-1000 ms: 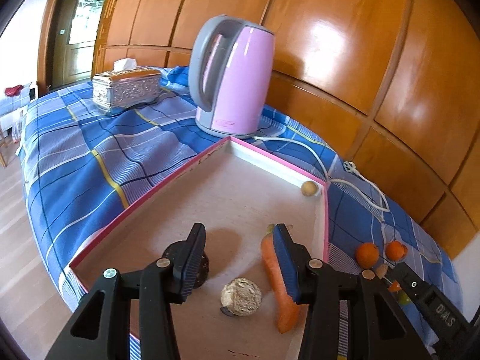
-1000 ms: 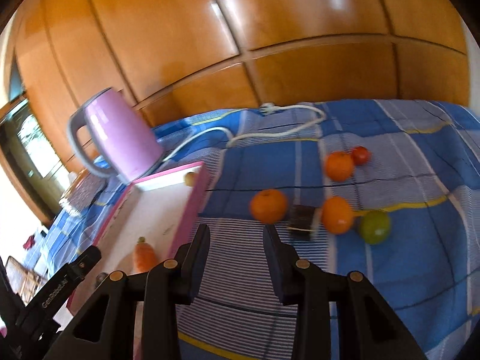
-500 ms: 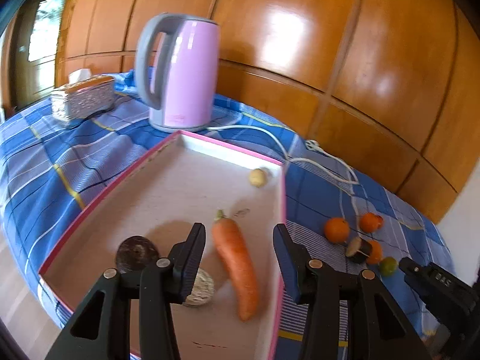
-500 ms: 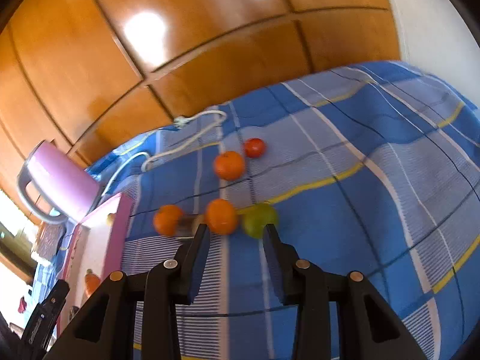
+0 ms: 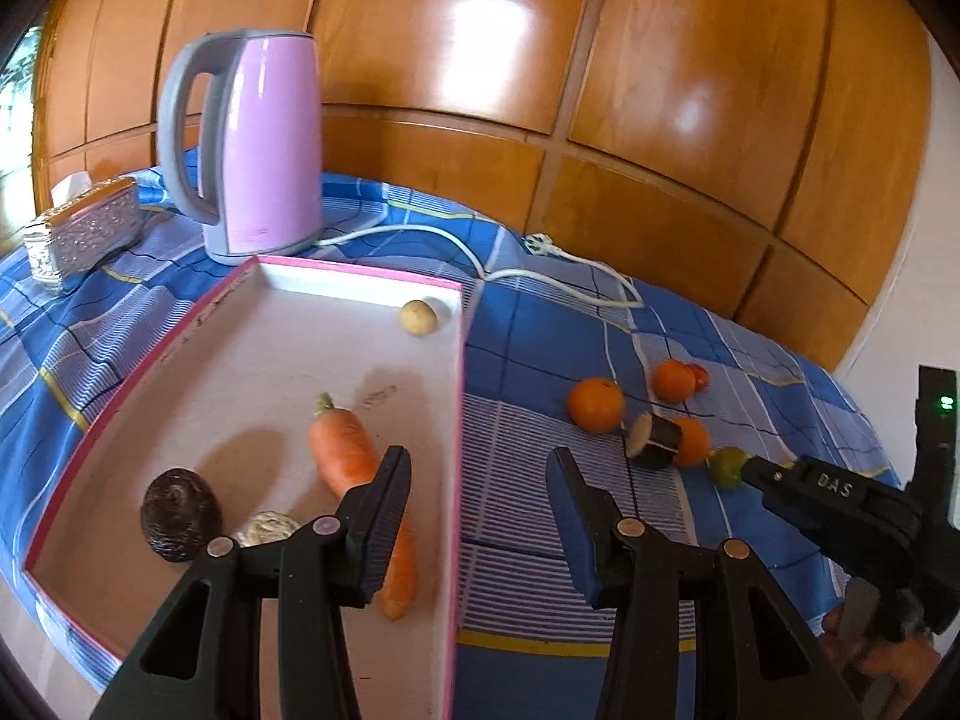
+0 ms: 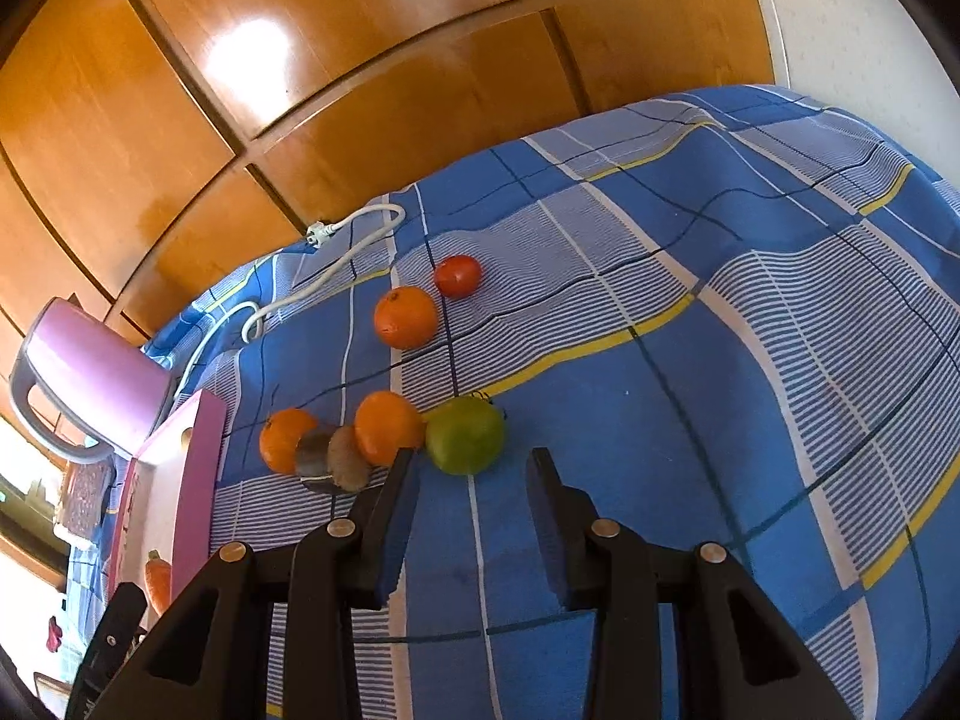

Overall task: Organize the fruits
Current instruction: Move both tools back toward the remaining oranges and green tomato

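Observation:
Loose fruit lies on the blue checked cloth: a green fruit, three oranges, a red tomato and a brown kiwi piece. My right gripper is open and empty, its fingers just short of the green fruit. A pink-rimmed white tray holds a carrot, a dark avocado, a small potato and a pale lump. My left gripper is open and empty above the tray's right rim.
A pink kettle stands behind the tray, its white cord trailing across the cloth. A silver tissue box sits at far left. Wood panelling backs the table. The right gripper's body shows at the right of the left wrist view.
My left gripper has swung right, from over the tray's middle to its right rim. My right gripper has turned toward and come close to the green fruit.

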The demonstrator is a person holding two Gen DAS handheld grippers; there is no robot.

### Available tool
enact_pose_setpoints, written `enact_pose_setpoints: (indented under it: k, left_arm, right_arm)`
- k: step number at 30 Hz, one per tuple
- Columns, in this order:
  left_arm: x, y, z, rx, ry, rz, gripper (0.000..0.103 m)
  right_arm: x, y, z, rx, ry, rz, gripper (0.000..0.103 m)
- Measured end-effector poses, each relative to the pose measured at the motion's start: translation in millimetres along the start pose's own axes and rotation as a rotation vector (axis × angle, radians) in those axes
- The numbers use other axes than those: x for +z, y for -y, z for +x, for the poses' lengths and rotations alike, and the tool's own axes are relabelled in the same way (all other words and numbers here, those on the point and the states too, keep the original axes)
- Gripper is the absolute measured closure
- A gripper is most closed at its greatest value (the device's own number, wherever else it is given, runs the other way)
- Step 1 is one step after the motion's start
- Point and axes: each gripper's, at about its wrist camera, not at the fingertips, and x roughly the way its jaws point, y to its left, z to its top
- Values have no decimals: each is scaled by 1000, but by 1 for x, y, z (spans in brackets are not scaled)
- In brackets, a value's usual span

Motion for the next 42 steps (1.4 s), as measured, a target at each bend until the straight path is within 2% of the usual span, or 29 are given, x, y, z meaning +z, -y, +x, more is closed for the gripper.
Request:
enact_pose_setpoints:
  k: [8,18,22,26,32,35,39,42]
  left_arm:
    - [-4,15,7,-40,-23,53,55]
    - [-5,20,17,-64,-57,50,56]
    - [-7,28,24,-82,-79,75,57]
    - [-9,35,26,-101,-92,111,58]
    - [-12,40,46,-112,-179,104,62]
    - [-11,45,49,-109,-165,121,62]
    - [-8,53,54,-150,-166,144,62]
    - [-5,55,66,-152,-188,132,70]
  right_arm:
    - [4,-8,10,-42,7,-54,66]
    - [6,-17,32,-69,-30,-139,66]
    - [4,-20,34,-103,-23,-186,70]
    - [5,-14,29,-140,-9,-166,70]
    - [8,-5,27,-158,-10,-121,69]
    - [9,-3,27,-149,-11,-106,69]
    - [9,-4,28,-148,-11,-100,69]
    - [9,-2,28,-139,-12,-87,69]
